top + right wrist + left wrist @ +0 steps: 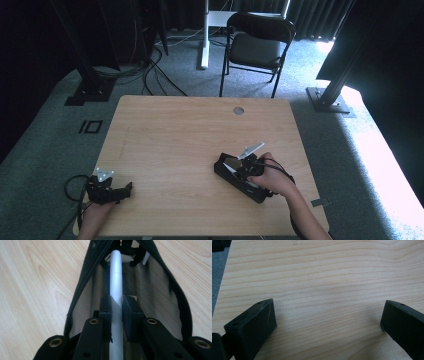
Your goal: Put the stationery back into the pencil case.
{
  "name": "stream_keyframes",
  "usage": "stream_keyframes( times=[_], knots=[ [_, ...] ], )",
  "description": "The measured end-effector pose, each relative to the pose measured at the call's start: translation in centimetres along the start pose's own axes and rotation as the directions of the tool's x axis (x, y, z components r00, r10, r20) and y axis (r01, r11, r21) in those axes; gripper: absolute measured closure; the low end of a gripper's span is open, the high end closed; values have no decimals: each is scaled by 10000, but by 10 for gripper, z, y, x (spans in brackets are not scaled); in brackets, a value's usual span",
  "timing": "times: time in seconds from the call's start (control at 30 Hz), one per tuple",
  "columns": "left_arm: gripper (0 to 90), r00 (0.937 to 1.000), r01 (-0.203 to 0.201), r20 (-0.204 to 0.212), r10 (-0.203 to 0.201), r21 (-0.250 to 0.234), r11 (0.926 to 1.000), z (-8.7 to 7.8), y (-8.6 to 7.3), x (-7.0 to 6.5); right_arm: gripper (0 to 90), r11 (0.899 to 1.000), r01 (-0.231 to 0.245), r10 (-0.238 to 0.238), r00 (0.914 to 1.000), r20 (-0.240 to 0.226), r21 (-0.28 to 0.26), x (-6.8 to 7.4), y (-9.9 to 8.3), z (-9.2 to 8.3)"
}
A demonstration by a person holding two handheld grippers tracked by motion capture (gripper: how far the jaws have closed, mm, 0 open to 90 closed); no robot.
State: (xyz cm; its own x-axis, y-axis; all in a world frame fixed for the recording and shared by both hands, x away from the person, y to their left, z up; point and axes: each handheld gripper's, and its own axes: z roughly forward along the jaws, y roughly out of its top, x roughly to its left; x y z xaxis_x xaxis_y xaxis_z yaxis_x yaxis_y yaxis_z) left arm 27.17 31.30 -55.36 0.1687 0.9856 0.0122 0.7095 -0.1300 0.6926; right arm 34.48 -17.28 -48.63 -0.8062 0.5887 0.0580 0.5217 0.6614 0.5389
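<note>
A black zipped pencil case [239, 178] lies open on the wooden table [175, 140] at the front right. In the right gripper view its mesh-lined inside [150, 282] surrounds a white pen [116, 277], and my right gripper [117, 301] is shut on that pen, inside the case. A blue item lies beside the pen, mostly hidden. In the high view the right gripper [245, 167] sits over the case, held by a hand. My left gripper [125, 190] rests at the table's front left corner, jaws wide apart over bare wood [329, 305], holding nothing.
A black folding chair [257, 42] stands beyond the table's far edge. A round grommet [238, 110] sits near the far edge. Cables [150, 70] run over the grey carpet, with dark stands at both sides.
</note>
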Motion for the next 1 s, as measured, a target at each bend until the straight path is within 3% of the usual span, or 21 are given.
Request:
stream_keyframes(
  times=[0.2,0.4,0.77,1.0],
  knots=[
    [4,10000,0,1,0,-1,10000,0,0,0,774,9988,113,-113,9999,0,468,2,2,7],
    [4,10000,2,1,-2,-1,10000,0,0,0,744,9991,93,-90,9999,-75,420,2,2,6],
    [4,10000,2,0,-2,-1,10000,0,0,0,714,9962,-185,163,9995,-269,-851,-4,4,-23],
    [4,10000,2,0,-2,-1,10000,0,0,0,676,9836,-550,527,9984,-180,-1716,-12,5,-36]
  ],
)
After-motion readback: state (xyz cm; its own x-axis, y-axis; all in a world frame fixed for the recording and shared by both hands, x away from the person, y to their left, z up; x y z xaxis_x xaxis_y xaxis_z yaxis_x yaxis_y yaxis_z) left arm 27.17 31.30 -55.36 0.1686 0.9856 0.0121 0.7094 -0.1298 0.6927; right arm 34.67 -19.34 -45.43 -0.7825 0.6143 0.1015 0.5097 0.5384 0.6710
